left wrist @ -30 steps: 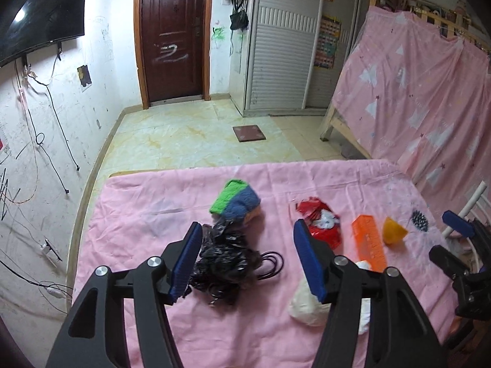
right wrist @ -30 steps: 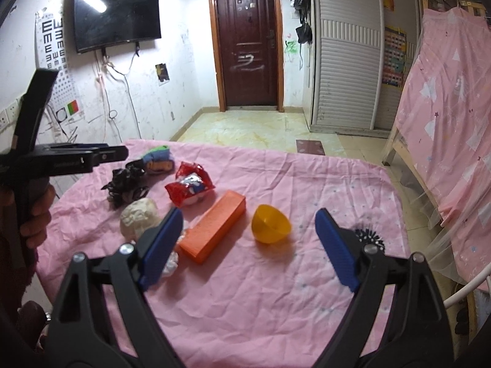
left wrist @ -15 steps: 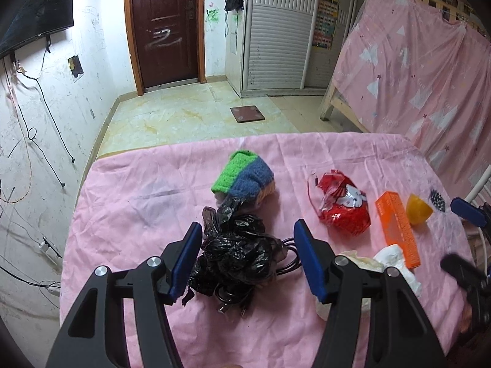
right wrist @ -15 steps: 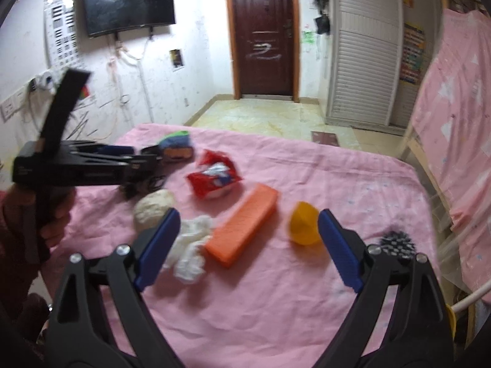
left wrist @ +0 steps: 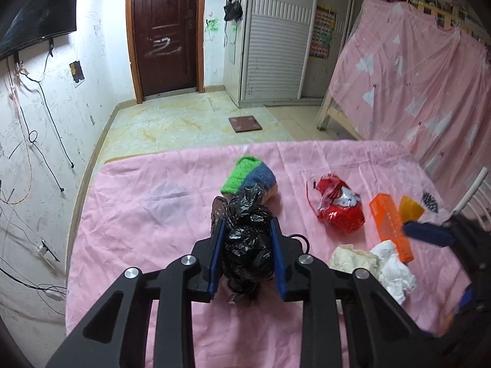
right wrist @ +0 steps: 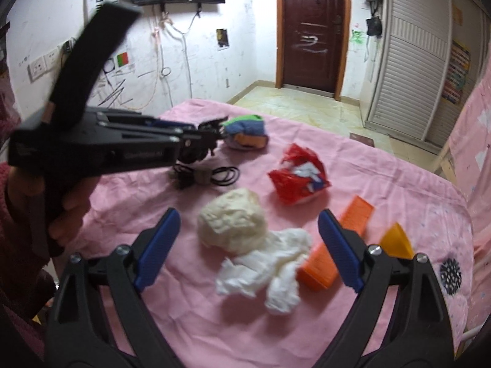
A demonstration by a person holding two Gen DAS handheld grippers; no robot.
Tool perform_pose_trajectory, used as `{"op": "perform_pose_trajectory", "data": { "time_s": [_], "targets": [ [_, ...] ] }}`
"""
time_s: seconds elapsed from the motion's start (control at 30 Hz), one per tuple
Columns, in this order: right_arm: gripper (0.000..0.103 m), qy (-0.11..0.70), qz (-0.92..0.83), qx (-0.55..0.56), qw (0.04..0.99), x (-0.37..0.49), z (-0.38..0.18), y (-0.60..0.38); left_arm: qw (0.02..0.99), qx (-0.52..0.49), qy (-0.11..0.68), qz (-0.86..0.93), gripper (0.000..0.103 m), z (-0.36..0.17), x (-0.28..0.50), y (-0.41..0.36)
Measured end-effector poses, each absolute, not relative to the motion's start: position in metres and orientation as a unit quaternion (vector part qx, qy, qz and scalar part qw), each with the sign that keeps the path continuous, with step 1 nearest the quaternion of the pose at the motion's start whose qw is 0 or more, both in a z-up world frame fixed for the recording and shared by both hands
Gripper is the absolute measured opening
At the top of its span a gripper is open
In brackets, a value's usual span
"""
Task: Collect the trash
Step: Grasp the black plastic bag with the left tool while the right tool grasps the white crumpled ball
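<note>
Left gripper [left wrist: 247, 251]: its jaws are closing on the black plastic bag [left wrist: 247, 239]; both blue pads press the crumpled bag from its two sides.
Black plastic bag: it sits between the left pads, just in front of the green and blue sponge [left wrist: 248, 176]. In the blurred right wrist view it is hard to say if the bag still touches the cloth.
Right gripper [right wrist: 245, 248]: jaws wide apart, nothing held. Between them lie the cream paper ball [right wrist: 231, 220] and the white tissue [right wrist: 270, 266], which touch each other.
Other trash: red wrapper [right wrist: 299, 178], orange box [right wrist: 337, 245] and yellow piece [right wrist: 396, 242] lie on the pink cloth [left wrist: 153, 214], to the right of the tissue.
Black cable [right wrist: 204, 176]: on the cloth, beside the left gripper.
Hand [right wrist: 61, 196]: it holds the handle of the left gripper.
</note>
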State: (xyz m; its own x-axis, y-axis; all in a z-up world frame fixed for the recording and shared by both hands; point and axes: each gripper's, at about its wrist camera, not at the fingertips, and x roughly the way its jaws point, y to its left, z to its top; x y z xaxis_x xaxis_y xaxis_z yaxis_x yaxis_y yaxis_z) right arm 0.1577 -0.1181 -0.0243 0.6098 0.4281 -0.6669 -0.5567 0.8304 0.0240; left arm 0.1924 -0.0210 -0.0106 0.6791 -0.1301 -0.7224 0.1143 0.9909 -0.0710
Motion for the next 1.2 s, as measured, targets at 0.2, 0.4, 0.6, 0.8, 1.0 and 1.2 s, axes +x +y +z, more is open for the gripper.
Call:
{"op": "perform_pose_trajectory", "data": {
  "time_s": [0.2,0.4,0.6,0.8,1.0,1.2],
  "targets": [
    [0.088,0.36,0.291,-0.101,0.881,0.166,-0.029,-0.1,0.925,-0.034,0.373,-0.068,0.021,0.009,0.178,-0.004],
    [0.072,0.381,0.293,-0.11,0.87,0.174,-0.038,-0.091,0.927,-0.047,0.367,-0.064,0.021,0.015,0.17,0.007],
    [0.054,0.381,0.284,-0.104,0.874,0.178,-0.04,-0.093,0.926,-0.051,0.369,-0.058,0.021,0.014,0.164,0.011],
    [0.054,0.351,0.287,-0.083,0.887,0.168,-0.024,-0.103,0.929,-0.046,0.362,-0.056,0.021,0.021,0.157,0.007],
    [0.054,0.33,0.287,-0.067,0.897,0.156,-0.008,-0.119,0.936,-0.03,0.347,-0.055,0.021,0.036,0.145,-0.008],
    [0.054,0.316,0.277,-0.05,0.906,0.146,0.001,-0.144,0.938,-0.012,0.341,-0.061,0.021,0.046,0.135,-0.03]
  ]
}}
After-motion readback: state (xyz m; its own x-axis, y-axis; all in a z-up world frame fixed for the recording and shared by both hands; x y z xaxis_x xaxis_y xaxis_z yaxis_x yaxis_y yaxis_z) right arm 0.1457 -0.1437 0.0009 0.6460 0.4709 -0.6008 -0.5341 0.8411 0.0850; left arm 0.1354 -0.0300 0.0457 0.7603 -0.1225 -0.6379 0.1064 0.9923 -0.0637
